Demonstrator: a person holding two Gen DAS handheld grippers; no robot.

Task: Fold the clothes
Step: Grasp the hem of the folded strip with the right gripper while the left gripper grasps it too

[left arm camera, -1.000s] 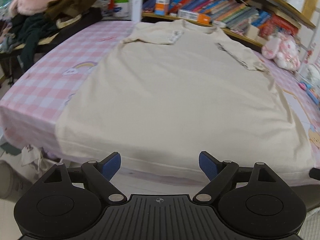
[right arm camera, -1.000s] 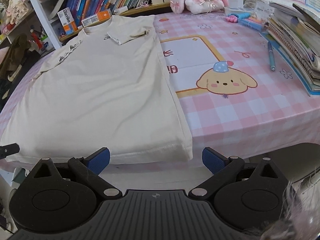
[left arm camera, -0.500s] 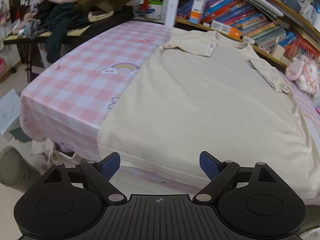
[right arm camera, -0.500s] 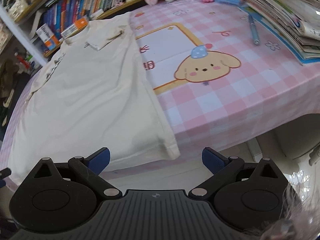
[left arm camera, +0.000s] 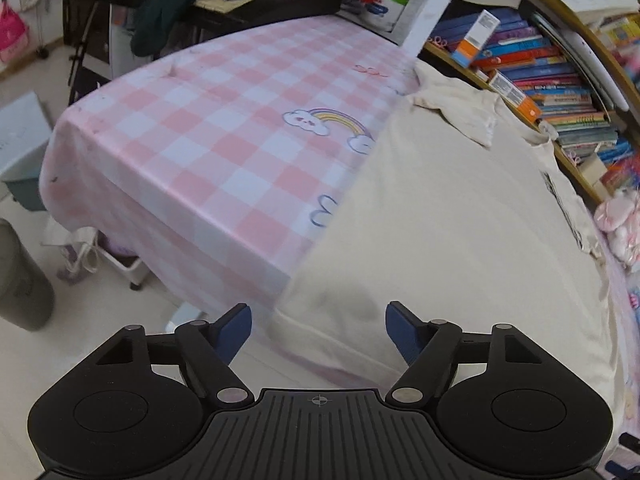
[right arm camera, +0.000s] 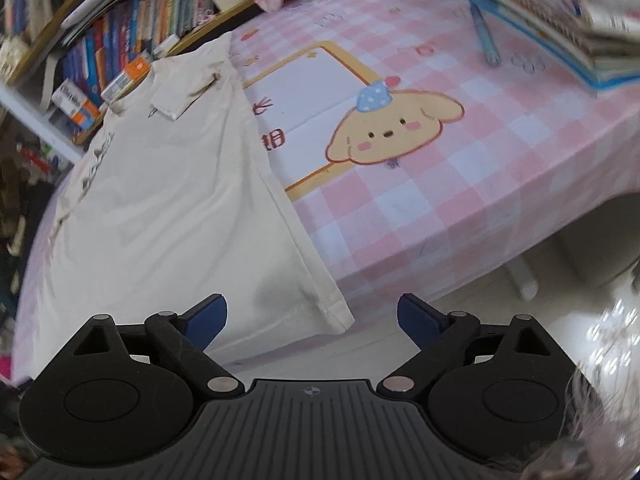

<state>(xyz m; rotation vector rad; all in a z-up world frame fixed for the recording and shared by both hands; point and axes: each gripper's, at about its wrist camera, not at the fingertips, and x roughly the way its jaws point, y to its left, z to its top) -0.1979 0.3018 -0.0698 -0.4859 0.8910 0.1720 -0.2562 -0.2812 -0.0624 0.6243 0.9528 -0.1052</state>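
A cream T-shirt (left arm camera: 460, 216) lies spread flat on the desk (left arm camera: 208, 128) over a pink checked cloth, both sleeves folded inward, collar toward the bookshelf (left arm camera: 552, 80) and hem at the near edge; its long axis runs straight away from both grippers. The left gripper (left arm camera: 319, 326) hovers just off the hem's left corner, jaws wide apart and holding nothing; the right gripper (right arm camera: 312, 320) hangs likewise at the right corner, jaws spread and empty. Each is about equally near its own corner. Bare cloth lies to either side; stacked books (right arm camera: 560, 12) crowd the far right, the shelf the collar end.
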